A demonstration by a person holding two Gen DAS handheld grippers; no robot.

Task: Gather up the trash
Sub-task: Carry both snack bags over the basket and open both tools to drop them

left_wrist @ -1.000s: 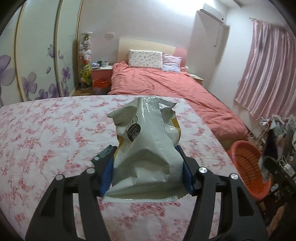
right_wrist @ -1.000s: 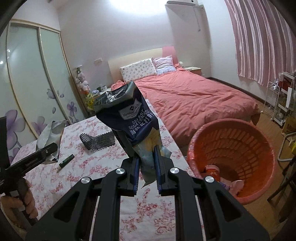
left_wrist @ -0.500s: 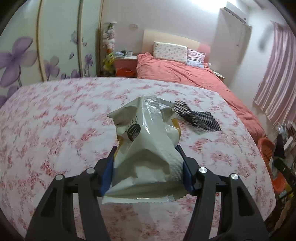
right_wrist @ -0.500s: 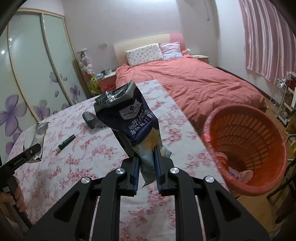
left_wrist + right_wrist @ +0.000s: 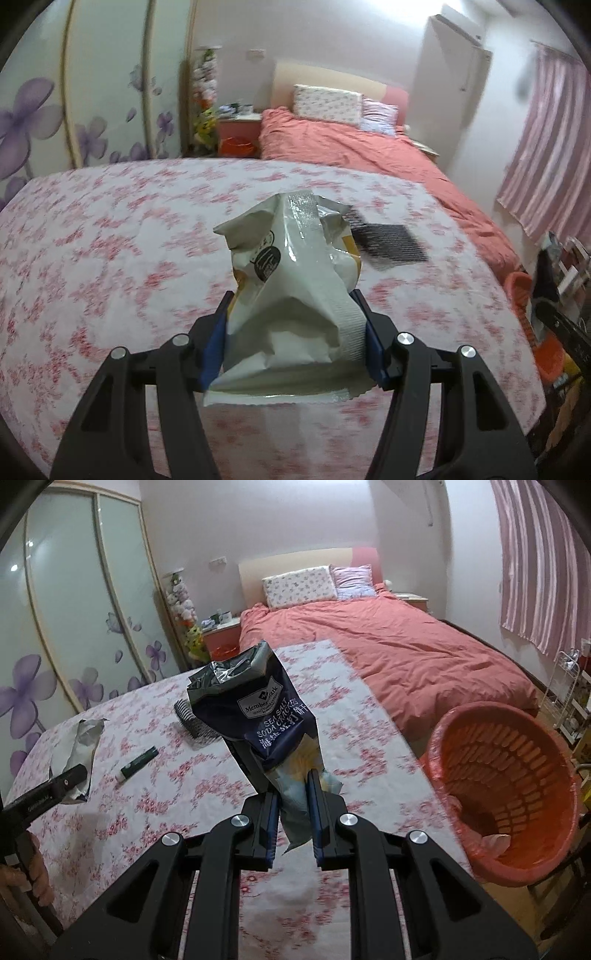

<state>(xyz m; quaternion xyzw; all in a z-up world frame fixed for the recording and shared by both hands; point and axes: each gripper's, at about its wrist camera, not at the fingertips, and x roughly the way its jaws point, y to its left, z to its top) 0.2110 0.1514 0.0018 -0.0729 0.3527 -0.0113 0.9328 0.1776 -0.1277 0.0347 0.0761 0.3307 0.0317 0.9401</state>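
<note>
Blue pads of left hand-held gripper (image 5: 293,332) clamp white bag (image 5: 295,288); right hand-held gripper (image 5: 293,805) pinches cracker bag (image 5: 258,712).

Beyond the jaws stands a coral-covered bed (image 5: 388,642) against a pale wall; floral sliding wardrobe doors (image 5: 74,627) left, pink striped curtains (image 5: 543,572) right.

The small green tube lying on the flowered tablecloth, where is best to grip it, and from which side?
Likely grip the green tube at its middle, coming from above, with the jaws across its narrow width. It lies flat and slanted on the tablecloth, with free cloth on both long sides.
</note>
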